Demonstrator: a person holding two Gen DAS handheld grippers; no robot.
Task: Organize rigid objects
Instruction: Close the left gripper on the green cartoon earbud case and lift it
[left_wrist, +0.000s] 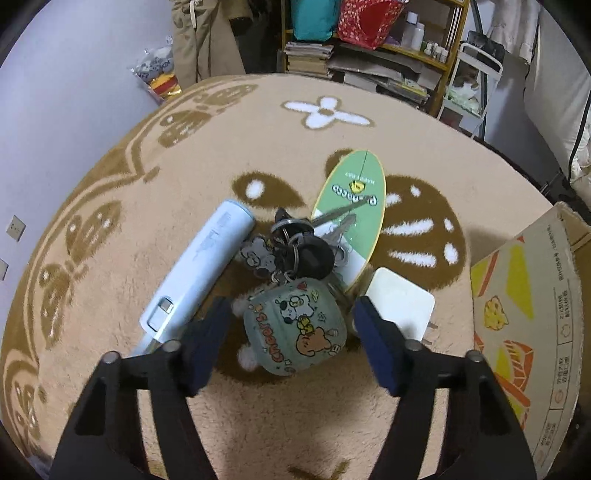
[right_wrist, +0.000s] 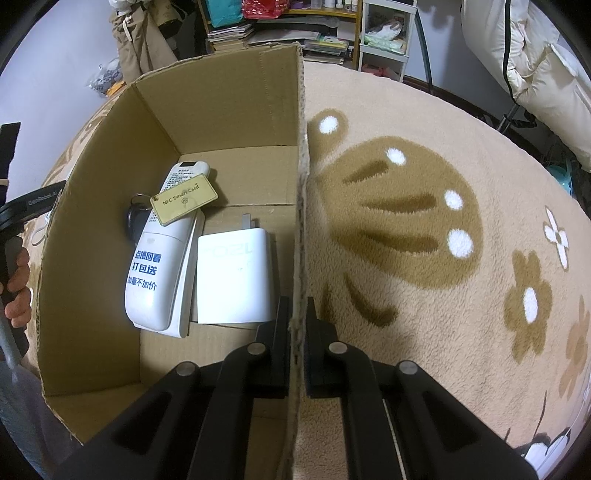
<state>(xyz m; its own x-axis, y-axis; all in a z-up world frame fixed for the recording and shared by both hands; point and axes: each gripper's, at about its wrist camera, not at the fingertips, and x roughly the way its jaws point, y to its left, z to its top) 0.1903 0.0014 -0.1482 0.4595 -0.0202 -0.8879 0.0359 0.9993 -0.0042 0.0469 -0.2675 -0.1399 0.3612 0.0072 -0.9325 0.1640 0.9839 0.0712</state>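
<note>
1. Keys on a ring (left_wrist: 295, 243), bunched with a round cartoon-printed pouch (left_wrist: 295, 328), lay on the beige patterned rug (left_wrist: 184, 177), in a small pile of things.
2. Lay packed close round them: a pale blue tube-shaped case (left_wrist: 199, 273) on one side, a green oval card (left_wrist: 351, 206) beyond, a white charger (left_wrist: 400, 302) on the other side.
3. Left gripper (left_wrist: 291, 325) hung over the pile, jaws wide apart and straddling the pouch, pads (left_wrist: 376, 347) seemingly just short of touching it, though hard to judge from this angle.
4. Right gripper (right_wrist: 297, 347) pinched the near wall of the cardboard box (right_wrist: 236, 107), jaws nearly together with only the cardboard edge between them.
5. Seen inside the box, flat on its floor: a white remote (right_wrist: 162, 258), a second white charger (right_wrist: 232, 277) just beside it, and a yellow NFC card tag (right_wrist: 184, 199) resting across the remote's upper half.
6. Glimpsed at the left edge of the right wrist view: a hand (right_wrist: 18, 284) gripping a dark handle.
</note>
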